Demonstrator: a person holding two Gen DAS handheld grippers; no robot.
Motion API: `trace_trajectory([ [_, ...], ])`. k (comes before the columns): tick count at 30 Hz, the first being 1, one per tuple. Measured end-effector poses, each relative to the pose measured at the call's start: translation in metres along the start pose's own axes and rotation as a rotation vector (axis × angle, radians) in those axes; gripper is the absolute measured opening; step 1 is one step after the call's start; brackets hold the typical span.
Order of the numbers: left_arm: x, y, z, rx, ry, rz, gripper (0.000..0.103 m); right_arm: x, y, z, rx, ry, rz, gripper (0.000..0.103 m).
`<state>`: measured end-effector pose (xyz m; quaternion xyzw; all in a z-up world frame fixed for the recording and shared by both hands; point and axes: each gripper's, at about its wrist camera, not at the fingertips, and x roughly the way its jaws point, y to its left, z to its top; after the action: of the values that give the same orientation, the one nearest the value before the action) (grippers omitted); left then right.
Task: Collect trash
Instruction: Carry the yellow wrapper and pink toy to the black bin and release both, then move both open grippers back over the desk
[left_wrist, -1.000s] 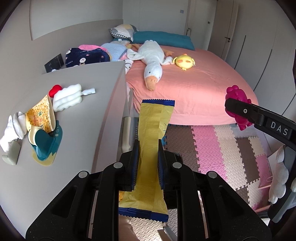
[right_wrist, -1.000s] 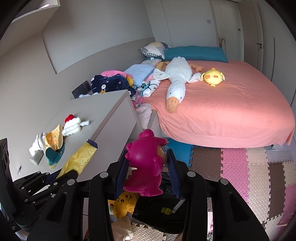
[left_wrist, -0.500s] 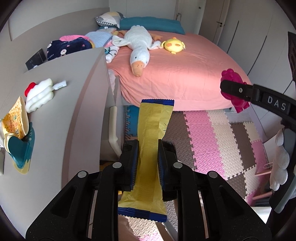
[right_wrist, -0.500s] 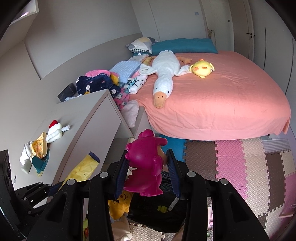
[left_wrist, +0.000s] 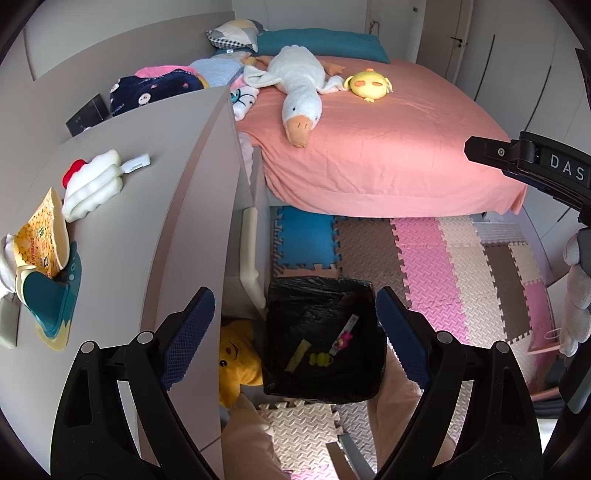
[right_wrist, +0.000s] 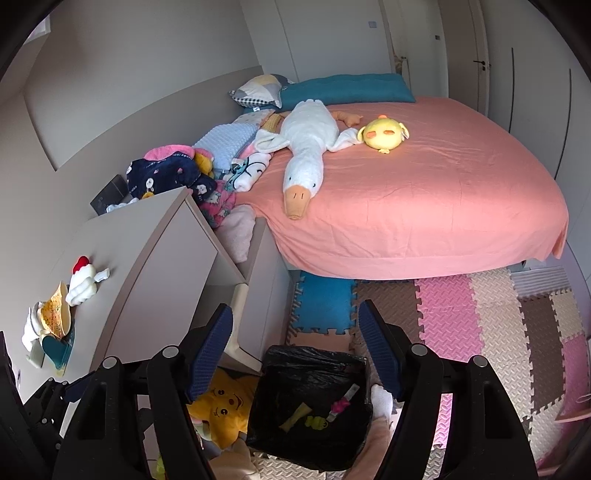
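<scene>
Bedroom-wise, you've got the big pink bed (right_wrist: 424, 192) with the goose plush (right_wrist: 306, 147) up top, the foam floor mats (left_wrist: 424, 266) below it, and the grey counter (left_wrist: 129, 229) on your left. Bin (left_wrist: 321, 332) with the black liner sits on the floor right under both tools, tucked against the counter's side.

Step-wise, I'd say you're at the end of a drop: the left gripper (left_wrist: 295, 332) and the right gripper (right_wrist: 295, 350) both hang over the bin with jaws spread wide and nothing between them. Down in the liner there's a yellow wrapper (left_wrist: 297, 355), a little green thing (left_wrist: 320, 359) and a pink bit on a strip (left_wrist: 344, 334).

Next move, my guess: swing back to the counter, where the yellow snack packet (left_wrist: 40, 232) lies on the teal-and-yellow piece (left_wrist: 48, 299), just beside the white plush (left_wrist: 92, 184). Come in low and flat, since it's thin and curled.

Writing: "DAS" is readable on the right tool's arm (left_wrist: 546, 166) in the left view. The packet's print is too small to read.
</scene>
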<state>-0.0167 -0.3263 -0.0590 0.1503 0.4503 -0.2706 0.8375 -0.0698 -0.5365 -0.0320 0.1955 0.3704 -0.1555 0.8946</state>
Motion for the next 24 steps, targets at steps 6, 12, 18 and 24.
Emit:
trace_trajectory([
  [6, -0.005, 0.010, -0.003, -0.013, -0.007, 0.012, 0.086, 0.001, 0.014, -0.003, -0.018, 0.006, 0.013, 0.071],
  [12, -0.019, 0.031, -0.006, -0.037, -0.022, 0.039, 0.086, 0.004, 0.035, -0.005, -0.040, 0.006, 0.041, 0.071],
  [18, -0.035, 0.059, -0.006, -0.068, -0.051, 0.066, 0.086, 0.009, 0.067, -0.007, -0.082, 0.017, 0.067, 0.071],
  [24, -0.049, 0.090, -0.010, -0.108, -0.074, 0.095, 0.086, 0.014, 0.105, -0.007, -0.128, 0.024, 0.108, 0.071],
])
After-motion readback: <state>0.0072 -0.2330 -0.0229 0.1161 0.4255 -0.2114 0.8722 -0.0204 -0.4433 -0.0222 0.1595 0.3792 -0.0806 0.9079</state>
